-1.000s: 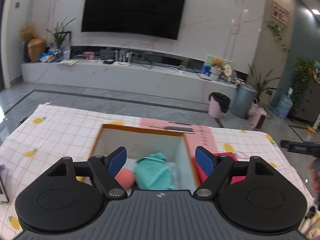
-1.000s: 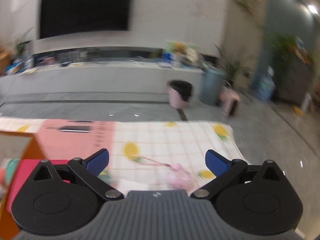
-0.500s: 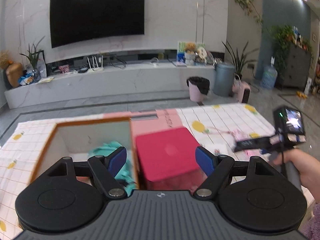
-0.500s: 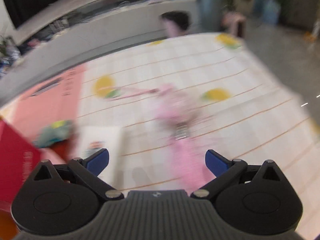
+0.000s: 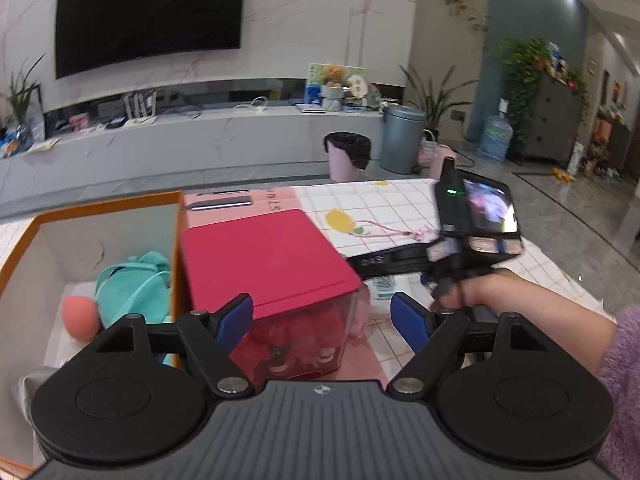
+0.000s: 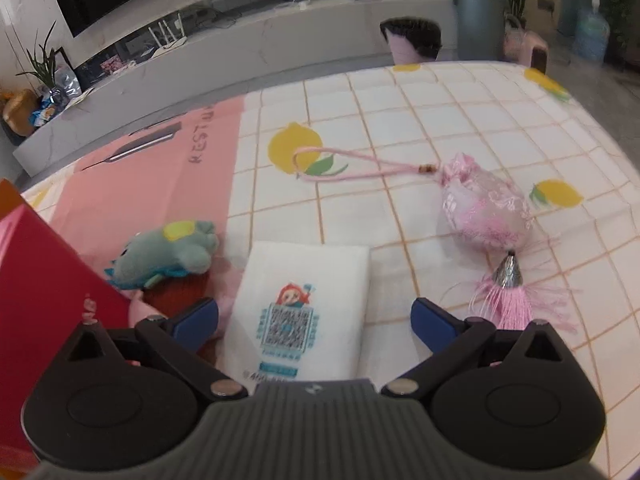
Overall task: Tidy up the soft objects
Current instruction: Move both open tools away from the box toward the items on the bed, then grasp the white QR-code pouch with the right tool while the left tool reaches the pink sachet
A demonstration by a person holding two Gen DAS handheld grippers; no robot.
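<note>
My left gripper (image 5: 322, 318) is open and hovers over the near corner of a red-lidded clear box (image 5: 264, 260), with nothing held. Left of it, an orange-rimmed cardboard box (image 5: 100, 208) holds a teal cloth bag (image 5: 136, 284) and a peach ball (image 5: 80, 316). My right gripper (image 6: 316, 322) is open and low over a white tissue pack (image 6: 304, 280), which lies between its fingers without touching the pads. A teal plush toy (image 6: 168, 252) sits to the left. A pink tasselled sachet (image 6: 484, 212) lies to the right.
A lemon-print checked cloth (image 6: 440, 112) covers the table, with a pink sheet (image 6: 140, 184) on its left part. The red box's wall (image 6: 40, 280) stands close to my right gripper's left finger. A hand (image 5: 500, 292) carries the right gripper in the left wrist view.
The left gripper swung right, from over the orange-rimmed box to over the red box. The right gripper dropped and tilted down onto the table, now over the tissue pack. Both stayed open.
</note>
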